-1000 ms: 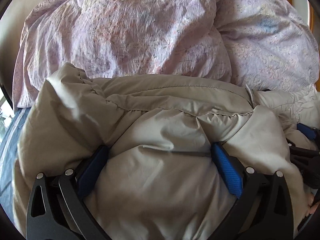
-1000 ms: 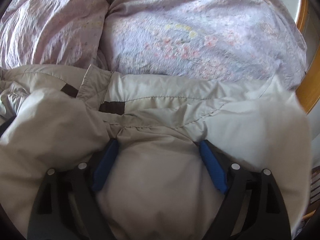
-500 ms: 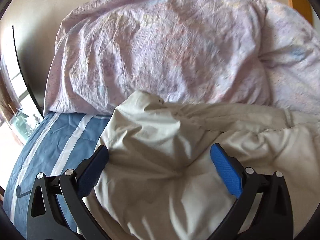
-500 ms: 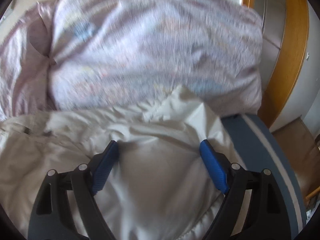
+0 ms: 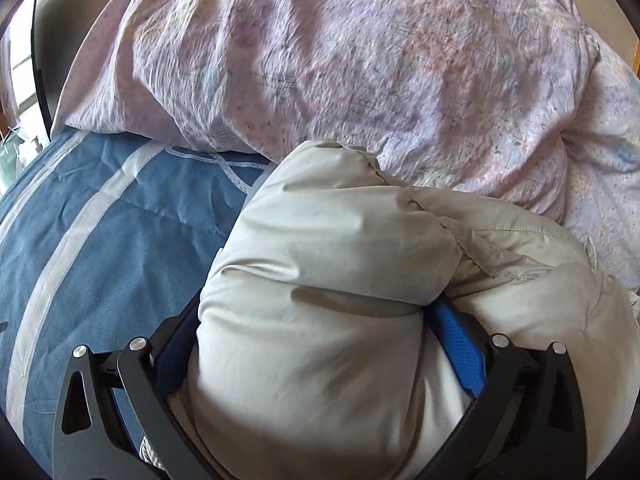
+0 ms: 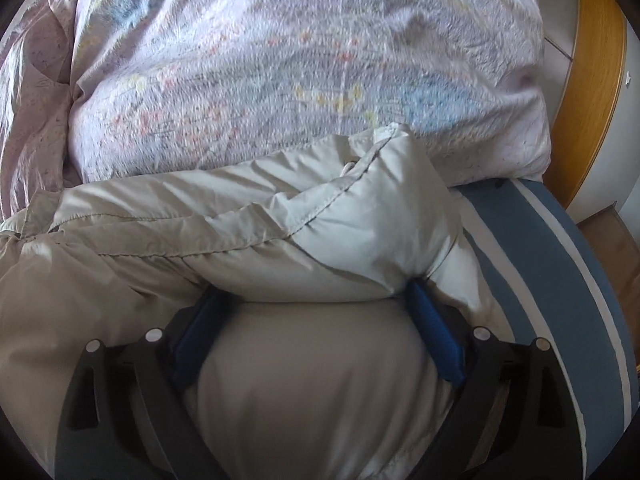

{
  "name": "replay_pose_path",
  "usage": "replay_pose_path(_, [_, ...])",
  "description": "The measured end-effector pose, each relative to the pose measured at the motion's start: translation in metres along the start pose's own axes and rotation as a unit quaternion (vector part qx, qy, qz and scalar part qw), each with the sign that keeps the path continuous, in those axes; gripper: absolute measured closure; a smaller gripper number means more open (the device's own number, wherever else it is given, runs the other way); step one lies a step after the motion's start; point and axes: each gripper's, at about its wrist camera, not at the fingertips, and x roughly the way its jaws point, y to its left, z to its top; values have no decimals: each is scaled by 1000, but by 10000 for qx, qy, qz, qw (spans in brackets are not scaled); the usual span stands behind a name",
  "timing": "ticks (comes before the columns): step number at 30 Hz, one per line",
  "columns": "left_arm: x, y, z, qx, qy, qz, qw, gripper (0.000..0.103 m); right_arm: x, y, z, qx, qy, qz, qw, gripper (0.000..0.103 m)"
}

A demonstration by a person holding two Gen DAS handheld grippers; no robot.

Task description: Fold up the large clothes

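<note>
Bed [image 5: 100, 248]: the puffy beige jacket [image 5: 340, 280] lies against the duvet [image 5: 360, 60], reaching the right edge. Judged light, soft, slippery; best grasped along stitched seams. Left gripper [image 5: 320, 344] clamps a padded fold; right gripper [image 6: 316, 328] is opening, padding bulging between its jaws.

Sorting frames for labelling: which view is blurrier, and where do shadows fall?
Right wrist view: the pink floral duvet is motion-smeared. Left wrist view: sharper, with soft shadow under the fold of the puffy beige jacket. Both bend outward, fisheye-style.
</note>
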Motion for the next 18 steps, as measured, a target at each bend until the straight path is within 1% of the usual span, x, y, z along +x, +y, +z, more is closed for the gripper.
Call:
replay_pose_path(4, [3, 2, 1, -42, 34, 0, 10000, 1, 10, -7, 1, 50, 103, 99, 9999, 10])
replay_pose_path(6, [5, 2, 1, -59, 34, -6, 10000, 1, 12, -8, 2, 39, 123, 73, 9999, 10])
replay_pose_path(8, [0, -2, 0, -18, 68, 54, 10000, 1, 12, -8, 4, 26, 169, 26, 9999, 10])
replay_pose_path(10, [-9, 4, 3, -103, 119, 47, 9999, 1, 2, -12, 7, 75, 307, -23, 9995, 11])
replay_pose_path(11, [-27, 12, 1, -290, 30, -194, 9994, 1, -13, -22, 7, 312, 266, 98, 9991, 13])
replay_pose_path(13, [-56, 27, 0, -537, -146, -605, 9966, 1, -50, -45, 4, 936, -45, 563, 9940, 12])
replay_pose_path(14, [-71, 36, -2, -636, -229, -713, 9952, 1, -61, -55, 1, 1168, -125, 649, 9910, 12])
replay_pose_path(15, [-91, 50, -6, -744, -325, -812, 9934, 1, -81, -76, -5, 1583, -207, 772, 9842, 12])
replay_pose_path(18, [-124, 81, -21, -1016, -375, -1026, 9888, 1, -107, -118, -26, 2311, -93, 905, 9687, 12])
